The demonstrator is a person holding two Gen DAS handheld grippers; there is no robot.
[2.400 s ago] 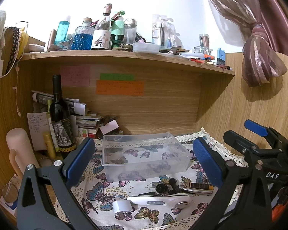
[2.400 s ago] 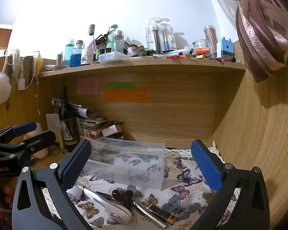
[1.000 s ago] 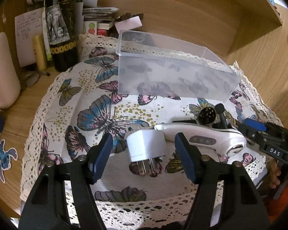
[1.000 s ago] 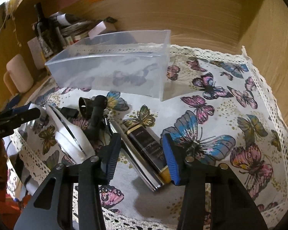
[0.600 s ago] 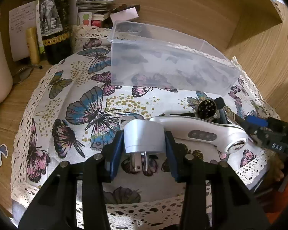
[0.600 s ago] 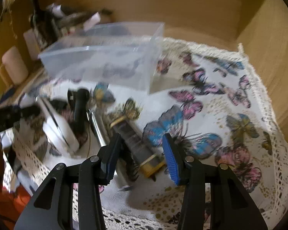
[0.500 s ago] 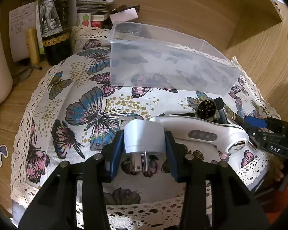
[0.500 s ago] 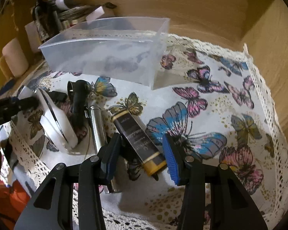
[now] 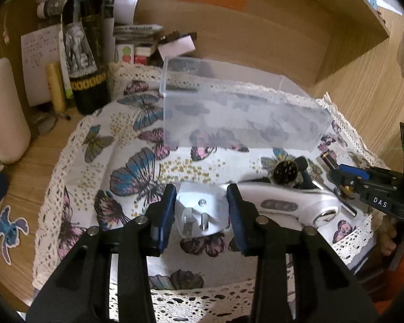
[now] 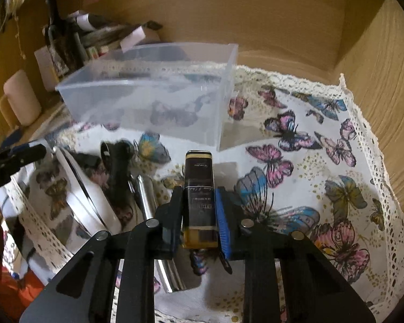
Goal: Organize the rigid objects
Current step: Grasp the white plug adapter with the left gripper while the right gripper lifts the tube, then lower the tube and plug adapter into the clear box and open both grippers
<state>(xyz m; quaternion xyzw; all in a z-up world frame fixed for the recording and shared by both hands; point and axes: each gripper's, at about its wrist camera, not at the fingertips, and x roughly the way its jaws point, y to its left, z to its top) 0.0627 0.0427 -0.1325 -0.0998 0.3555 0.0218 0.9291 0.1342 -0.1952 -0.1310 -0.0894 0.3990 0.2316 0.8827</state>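
My left gripper (image 9: 200, 210) is shut on a white plug adapter (image 9: 202, 212), its prongs facing the camera, just above the butterfly cloth. My right gripper (image 10: 199, 215) is shut on a black and gold tube (image 10: 199, 188) and holds it off the cloth. A clear plastic bin (image 9: 239, 115) stands empty behind both; it also shows in the right wrist view (image 10: 153, 99). A white handheld device (image 9: 288, 204), a black round-headed tool (image 9: 285, 171) and a silver pen (image 10: 148, 196) lie on the cloth. The right gripper also shows at the right edge of the left wrist view (image 9: 344, 177).
A wine bottle (image 9: 84, 51), papers and small boxes stand at the back left. A pale pink cylinder (image 9: 2, 110) stands at the left. Wooden walls close the back and right. The cloth's lace edge (image 9: 56, 167) hangs at the front.
Both grippers dropped from a raised view to the cloth. The left closed on the plug adapter and tipped it up. The right closed on the black and gold tube and lifted it.
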